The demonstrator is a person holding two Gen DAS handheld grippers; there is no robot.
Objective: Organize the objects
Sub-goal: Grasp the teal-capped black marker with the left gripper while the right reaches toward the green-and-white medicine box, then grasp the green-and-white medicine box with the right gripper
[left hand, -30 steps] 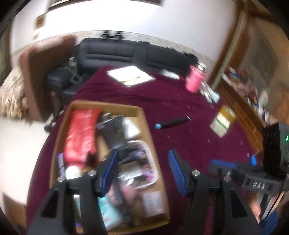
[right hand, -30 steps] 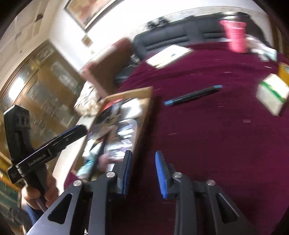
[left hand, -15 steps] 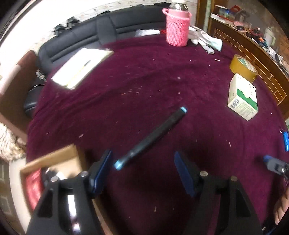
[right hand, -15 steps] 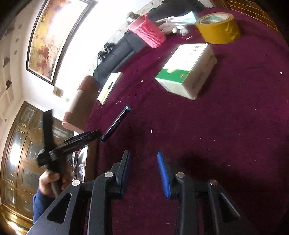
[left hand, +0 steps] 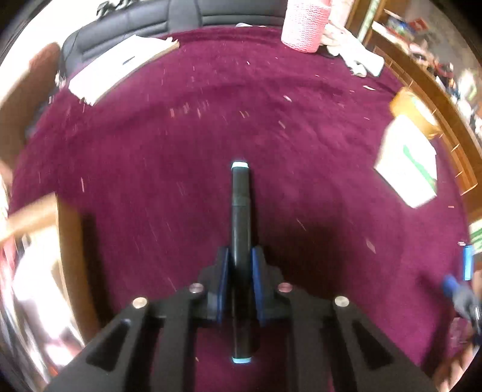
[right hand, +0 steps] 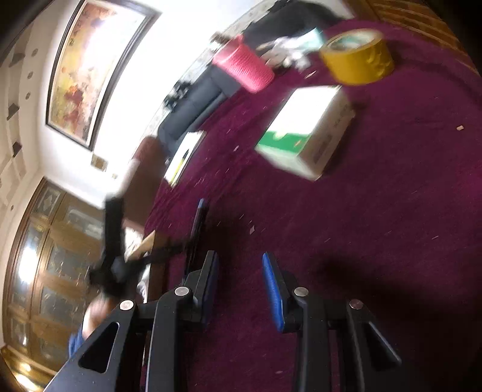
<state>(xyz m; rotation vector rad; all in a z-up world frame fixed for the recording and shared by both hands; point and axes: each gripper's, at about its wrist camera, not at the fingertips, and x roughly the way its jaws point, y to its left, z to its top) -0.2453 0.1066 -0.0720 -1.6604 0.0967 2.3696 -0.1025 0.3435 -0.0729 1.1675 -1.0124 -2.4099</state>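
- The left gripper (left hand: 241, 265) has its jaws pressed on a black marker (left hand: 240, 211) with light blue ends; the marker lies along the jaws, low over the worktop (left hand: 211, 135) with its dark red cloth.
- The right gripper (right hand: 239, 289) has its jaws a little spread, with only the cloth between them.
- A white and green box (right hand: 304, 132) and a yellow tape roll (right hand: 357, 57) lie ahead of the right gripper, well apart from the marker.
- A cardboard box (left hand: 67, 241) stands at the left edge, near the marker.
- A pink knitted holder (left hand: 304, 24) stands at the far side.
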